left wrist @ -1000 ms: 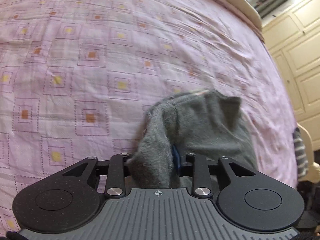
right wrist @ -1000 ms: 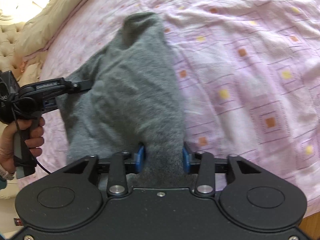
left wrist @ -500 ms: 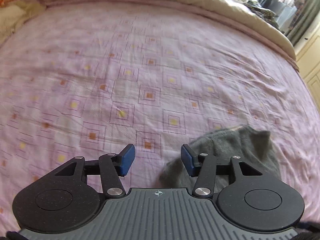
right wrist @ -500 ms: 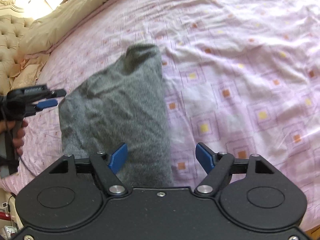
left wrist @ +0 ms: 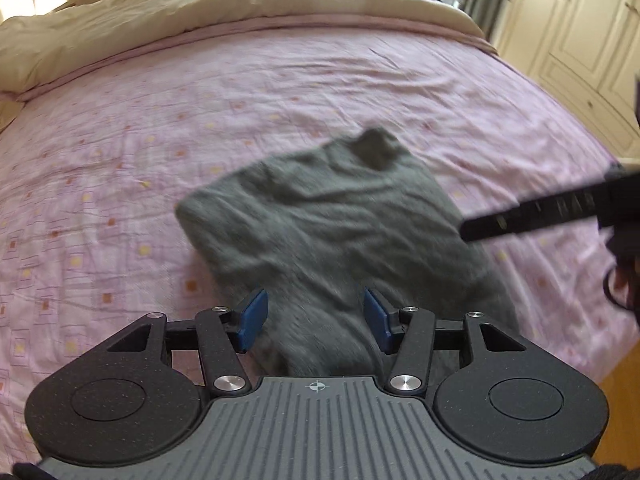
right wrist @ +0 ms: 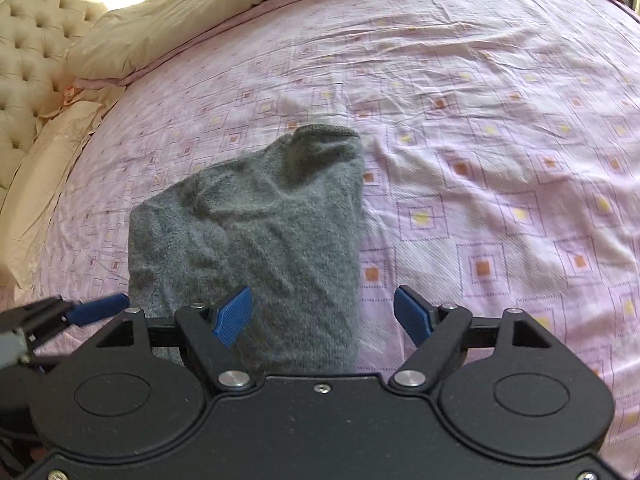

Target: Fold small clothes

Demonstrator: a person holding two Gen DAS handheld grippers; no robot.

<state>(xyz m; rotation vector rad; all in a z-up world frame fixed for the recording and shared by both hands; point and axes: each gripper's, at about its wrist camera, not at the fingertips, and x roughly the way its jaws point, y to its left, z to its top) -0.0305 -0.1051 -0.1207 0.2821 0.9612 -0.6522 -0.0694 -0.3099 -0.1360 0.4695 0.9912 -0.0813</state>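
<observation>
Pink patterned bedspread, beige quilt, grey garment

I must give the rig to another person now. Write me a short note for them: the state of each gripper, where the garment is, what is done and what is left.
Left gripper: jaws open, holding nothing, over the near end of the grey knitted garment.
Right gripper: jaws open, empty, at the garment's near right edge.
Garment: lies free on the pink patterned bedsheet, folded into a rough, wrinkled rectangle, one end bunched up at the far corner.
Done: a fold is laid down and released.
Left: probably smooth the bunched corner, perhaps fold once more. No other clothes to fold are visible.
</observation>
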